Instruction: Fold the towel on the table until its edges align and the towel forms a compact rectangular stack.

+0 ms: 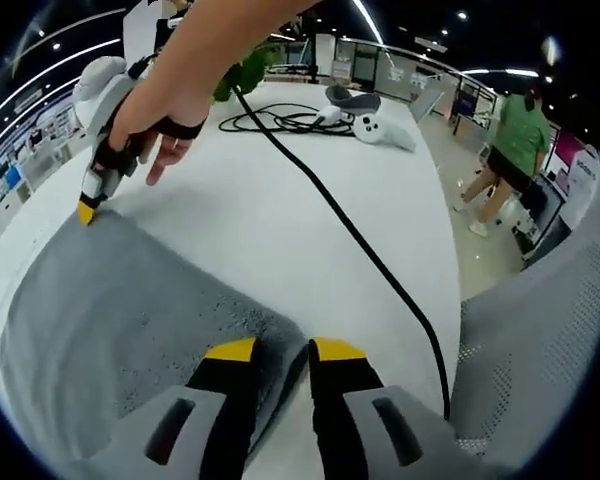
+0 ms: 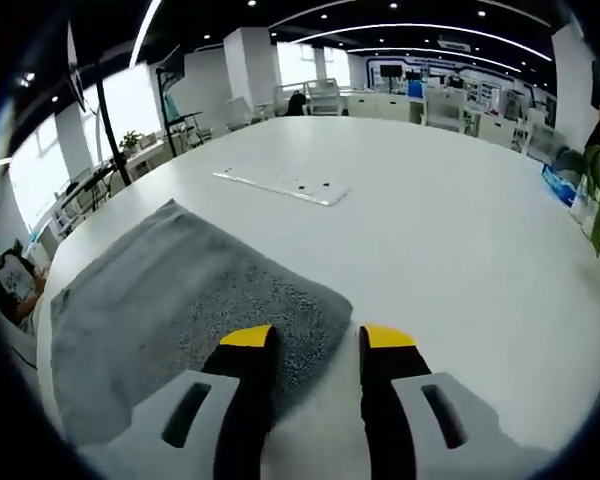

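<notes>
Grey terry-cloth towel (image 1: 130, 320) lies flat and spread on the round white bench (image 1: 280, 220), not yet folded.

Left tool (image 1: 282, 352): yellow-tipped black jaws parted, straddling the near corner of the towel. Cloth sits in the gap, but I cannot tell whether the jaws are touching it or just above it; nothing clamped.

Right tool (image 2: 317, 340): jaws likewise spread, one tip over the towel's corner, the other over bare bench (image 2: 430, 230). Not gripping. In the left gripper view this same tool (image 1: 87, 208) comes in at the far towel corner, held by a person's hand (image 1: 155, 115) in a fingerless black glove, yellow tip right at the cloth edge.

Other stuff on the bench:
- black cable (image 1: 360, 250) running from the far side to the near edge, just beside the towel, not on it
- white handheld controller (image 1: 380, 130) and a grey device (image 1: 352, 98) near the far cable coil
- flat white plate with small holes (image 2: 282, 186), well apart from the towel

Grey mesh chair back (image 1: 540, 340) beside the bench; person in green shirt (image 1: 515, 150) standing on the floor beyond.
</notes>
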{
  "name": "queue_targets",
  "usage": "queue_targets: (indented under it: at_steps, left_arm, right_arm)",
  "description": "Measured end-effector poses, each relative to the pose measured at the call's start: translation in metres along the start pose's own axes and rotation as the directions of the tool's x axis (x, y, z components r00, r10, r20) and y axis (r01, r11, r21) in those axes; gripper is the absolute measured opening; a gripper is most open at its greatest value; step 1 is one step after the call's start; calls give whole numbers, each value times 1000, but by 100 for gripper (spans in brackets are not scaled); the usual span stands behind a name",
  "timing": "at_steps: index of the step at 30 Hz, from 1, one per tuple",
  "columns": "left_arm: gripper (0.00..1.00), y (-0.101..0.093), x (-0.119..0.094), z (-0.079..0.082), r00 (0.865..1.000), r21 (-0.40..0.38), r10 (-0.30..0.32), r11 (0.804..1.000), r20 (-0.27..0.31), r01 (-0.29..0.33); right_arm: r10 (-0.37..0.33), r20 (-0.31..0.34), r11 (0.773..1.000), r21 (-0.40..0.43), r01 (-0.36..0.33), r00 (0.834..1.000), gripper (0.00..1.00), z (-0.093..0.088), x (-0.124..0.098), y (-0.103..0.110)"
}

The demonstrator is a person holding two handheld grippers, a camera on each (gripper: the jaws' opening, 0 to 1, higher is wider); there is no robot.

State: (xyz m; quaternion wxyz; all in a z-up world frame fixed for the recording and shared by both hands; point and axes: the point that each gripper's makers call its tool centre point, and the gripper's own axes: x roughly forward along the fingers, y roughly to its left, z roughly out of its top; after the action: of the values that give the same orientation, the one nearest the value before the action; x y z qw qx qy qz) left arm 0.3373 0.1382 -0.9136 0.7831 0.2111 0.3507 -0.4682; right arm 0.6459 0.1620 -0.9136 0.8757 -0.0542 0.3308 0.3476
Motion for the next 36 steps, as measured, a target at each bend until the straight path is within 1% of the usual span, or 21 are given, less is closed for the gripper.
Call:
queue_targets:
  at_steps: [2,3,4,5,6,7,9,10,12,13,14,15,17,20,24,26,27,28,30,33,36]
  left_arm:
    - [15,2,0,0,1000,-6,13,1000,-6,-13]
    - [11,4,0,0,1000,-9,21,1000,-11,-21]
    - [9,7,0,0,1000,-16,27,1000,-17,-27]
    - [8,8,0,0,1000,-30,25,999,-18,-26]
    - [7,9,0,0,1000,-62,18,998,-24,-20]
    - [7,10,0,0,1000,-65,16,998,-27,-18]
    - [6,9,0,0,999,-65,11,998,-34,-13]
    - [6,9,0,0,999,-57,9,998,-43,-11]
    - [5,9,0,0,999,-61,7,998,-49,-10]
    - [5,10,-1,1,999,-77,9,997,-47,-13]
    - [5,10,-2,2,999,-106,11,994,-41,-15]
    - [4,10,-4,3,999,-118,11,993,-35,-15]
    - [4,11,-8,6,1000,-120,15,993,-21,-17]
    - [4,13,-16,11,1000,-132,18,991,-2,-18]
    - [4,19,-28,20,998,-200,40,979,40,-31]
    - [4,22,-34,25,997,-227,47,973,64,-31]
    - [4,23,-37,26,996,-234,48,972,73,-30]
    - [4,23,-41,28,996,-224,49,974,75,-31]
    - [4,25,-49,32,994,-200,52,979,100,-31]
    - [4,31,-60,36,989,-236,66,971,130,-33]
    - [4,41,-75,39,983,-248,91,968,160,-49]
  right_arm:
    - [-11,22,998,61,10,1000,32,6,4,-3]
    - [-14,31,998,67,12,999,32,8,5,-4]
    - [-29,32,996,85,27,999,31,7,4,-4]
    - [-37,27,994,99,34,999,30,6,4,-4]
    - [-36,37,994,108,32,999,28,7,3,-3]
    - [-48,33,992,119,43,998,27,6,3,-3]
    - [-46,24,993,108,43,999,24,6,5,-3]
    - [-48,10,995,88,47,999,23,6,7,-4]
    - [-43,-16,995,88,44,999,16,1,5,-2]
    - [-41,-22,994,96,43,999,14,1,5,-2]
    - [-45,-27,994,102,47,999,12,0,4,-3]
    - [-39,-34,992,119,43,999,9,0,4,-2]
    - [-22,-40,987,155,28,999,3,0,2,2]
    - [-28,-51,989,144,35,998,2,1,1,1]
    - [-32,-61,991,125,40,998,1,8,-7,2]
    - [-48,-72,995,83,54,996,1,11,-13,0]
    - [-48,-73,996,73,53,996,1,13,-14,0]
    - [-45,-71,996,70,50,996,1,15,-12,-1]
    - [-51,-70,997,50,55,996,1,20,-17,-1]
    - [-60,-65,997,37,62,996,1,27,-21,-1]
    - [-73,-53,996,45,75,996,1,36,-25,0]
